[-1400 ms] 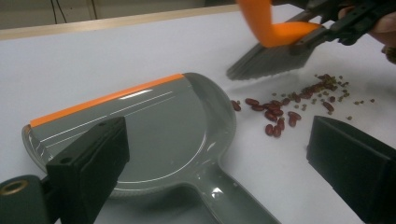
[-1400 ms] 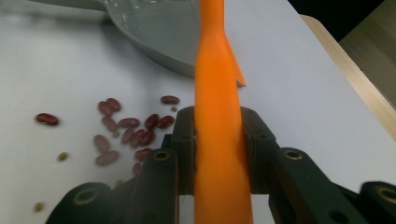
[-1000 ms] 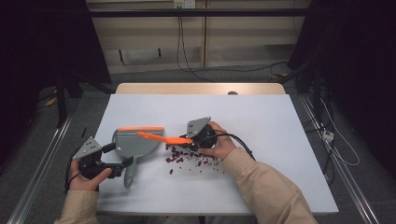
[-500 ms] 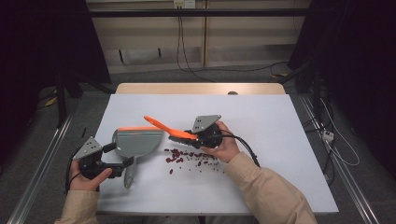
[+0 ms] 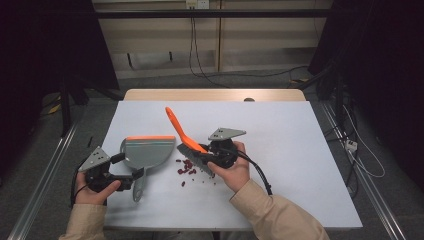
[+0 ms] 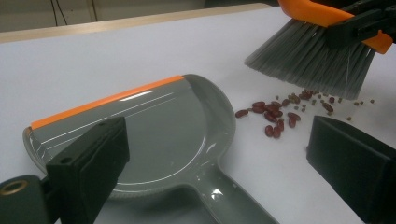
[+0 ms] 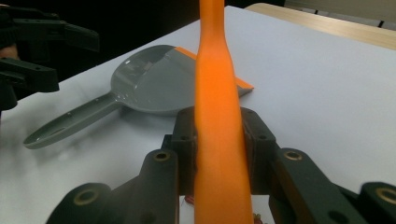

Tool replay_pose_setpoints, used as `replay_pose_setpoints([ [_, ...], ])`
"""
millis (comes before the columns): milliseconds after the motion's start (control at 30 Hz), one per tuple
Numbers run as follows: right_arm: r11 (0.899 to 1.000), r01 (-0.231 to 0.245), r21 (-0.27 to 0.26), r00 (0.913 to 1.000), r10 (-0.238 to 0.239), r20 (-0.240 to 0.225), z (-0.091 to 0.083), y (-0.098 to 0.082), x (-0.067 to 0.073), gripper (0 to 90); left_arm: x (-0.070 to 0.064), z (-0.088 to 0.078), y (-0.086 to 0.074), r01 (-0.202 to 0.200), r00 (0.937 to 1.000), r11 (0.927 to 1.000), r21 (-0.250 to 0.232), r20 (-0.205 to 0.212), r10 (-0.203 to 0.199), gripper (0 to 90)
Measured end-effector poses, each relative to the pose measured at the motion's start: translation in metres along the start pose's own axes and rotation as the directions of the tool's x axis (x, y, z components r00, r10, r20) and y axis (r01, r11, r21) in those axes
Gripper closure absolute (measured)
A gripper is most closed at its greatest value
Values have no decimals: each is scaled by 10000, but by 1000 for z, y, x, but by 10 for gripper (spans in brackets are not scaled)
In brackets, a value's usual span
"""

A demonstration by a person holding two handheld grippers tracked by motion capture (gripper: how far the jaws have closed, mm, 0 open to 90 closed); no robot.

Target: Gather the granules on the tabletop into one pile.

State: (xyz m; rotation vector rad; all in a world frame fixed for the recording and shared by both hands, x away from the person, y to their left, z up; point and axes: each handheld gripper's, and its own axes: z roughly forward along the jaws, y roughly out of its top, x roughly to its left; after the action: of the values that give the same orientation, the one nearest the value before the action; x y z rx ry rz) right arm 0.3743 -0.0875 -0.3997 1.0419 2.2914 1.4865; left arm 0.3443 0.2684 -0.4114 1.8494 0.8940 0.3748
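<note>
- We are seeing one grey dustpan (image 5: 147,152) with an orange lip lying flat on the white table (image 5: 300,150); its pan is holding nothing, and its handle is pointing toward the person's side.
- We are finding the dark red beans (image 5: 187,167) scattered loose on the table just right of the dustpan, apart from it; they are too many and too small for us to count, roughly a dozen and more, with some finer crumbs beside them.
- We are watching the right gripper (image 5: 212,157) clamping tight on the orange handle of the one hand brush (image 5: 187,142); its grey bristles are hanging just over the beans, and the handle is slanting up and away toward the far left.
- We are seeing the left gripper (image 5: 131,176) at the dustpan's handle; its jaws are standing wide apart on either side of the handle, gripping nothing.
- We are counting two grippers, one brush, one dustpan.
</note>
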Motion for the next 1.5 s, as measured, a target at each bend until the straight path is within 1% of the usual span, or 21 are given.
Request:
replay_pose_setpoints([
  [100, 9995, -315, -8, 9995, 315, -47, -1, 0, 1, 715, 0, 0, 0, -36, 10000, 10000, -15, 21, 36, 56],
  [167, 9991, -424, 11, 9990, 424, 118, -2, 0, 2, 715, 0, 0, 0, -5, 10000, 10000, -4, 21, 5, 56],
  [267, 9969, -785, -40, 9965, 786, 285, -3, -2, 4, 715, 0, 1, 0, -54, 10000, 10000, 15, 36, 54, 56],
  [367, 9916, -1279, -212, 9916, 1283, 155, -3, -4, 4, 715, 0, 0, 0, -54, 10000, 10000, -21, 25, 54, 56],
  [433, 9903, -1376, -200, 9903, 1379, 161, -3, -5, 5, 715, -1, 0, 1, -67, 10000, 10000, -21, 29, 67, 56],
  [600, 9843, -1744, -252, 9847, 1744, -35, -1, -9, 9, 715, -2, 1, 0, -51, 10000, 10000, 39, 21, 51, 56],
  [700, 9841, -1757, -263, 9844, 1758, 15, 1, -10, 14, 715, -2, 1, 1, -73, 10000, 10000, 26, 36, 73, 56],
  [867, 9840, -1784, -2, 9840, 1784, -18, 11, -14, 21, 715, -3, 2, 1, -115, 9999, 9999, 80, 42, 115, 56],
  [900, 9843, -1765, -22, 9843, 1765, 25, 13, -15, 23, 715, -3, 2, 1, -115, 9999, 9999, 71, 43, 115, 56],
  [1033, 9801, -1986, 80, 9801, 1986, -19, 20, -18, 27, 715, -2, 1, 1, -121, 9999, 9999, 40, 13, 121, 56],
  [1067, 9778, -2091, 131, 9779, 2092, -63, 22, -18, 29, 715, -2, 1, 1, -117, 9999, 9999, 44, 11, 117, 56],
  [1100, 9758, -2180, 145, 9757, 2182, -179, 24, -19, 31, 715, -2, 1, 1, -119, 9999, 9999, 50, 26, 119, 56],
  [1200, 9735, -2273, 271, 9730, 2281, -341, 26, -20, 38, 715, -2, 1, 1, -112, 9999, 9999, 50, 30, 112, 56],
  [1267, 9682, -2462, 449, 9670, 2485, -565, 29, -21, 43, 715, -2, 1, 1, -115, 9999, 9999, 44, 17, 115, 56],
  [1300, 9670, -2487, 555, 9658, 2519, -610, 30, -22, 44, 715, -2, 1, 1, -137, 9999, 9999, 49, 18, 137, 56],
  [1333, 9666, -2482, 633, 9659, 2519, -599, 32, -23, 45, 715, -2, 1, 1, -166, 9999, 9999, 40, 4, 166, 56],
  [1367, 9671, -2428, 763, 9679, 2468, -481, 34, -25, 46, 715, -2, 1, 1, -182, 9998, 9998, 45, -3, 182, 56],
  [1433, 9707, -2254, 831, 9740, 2264, -32, 37, -27, 44, 715, -2, 0, 1, -194, 9998, 9998, 45, -12, 194, 56],
  [1467, 9665, -2424, 846, 9700, 2430, 27, 37, -27, 39, 716, -2, 0, 1, -192, 9998, 9998, 38, -1, 192, 56],
  [1500, 9595, -2659, 928, 9638, 2666, 49, 37, -28, 34, 716, -2, 0, 1, -183, 9998, 9998, 37, -1, 183, 56],
])
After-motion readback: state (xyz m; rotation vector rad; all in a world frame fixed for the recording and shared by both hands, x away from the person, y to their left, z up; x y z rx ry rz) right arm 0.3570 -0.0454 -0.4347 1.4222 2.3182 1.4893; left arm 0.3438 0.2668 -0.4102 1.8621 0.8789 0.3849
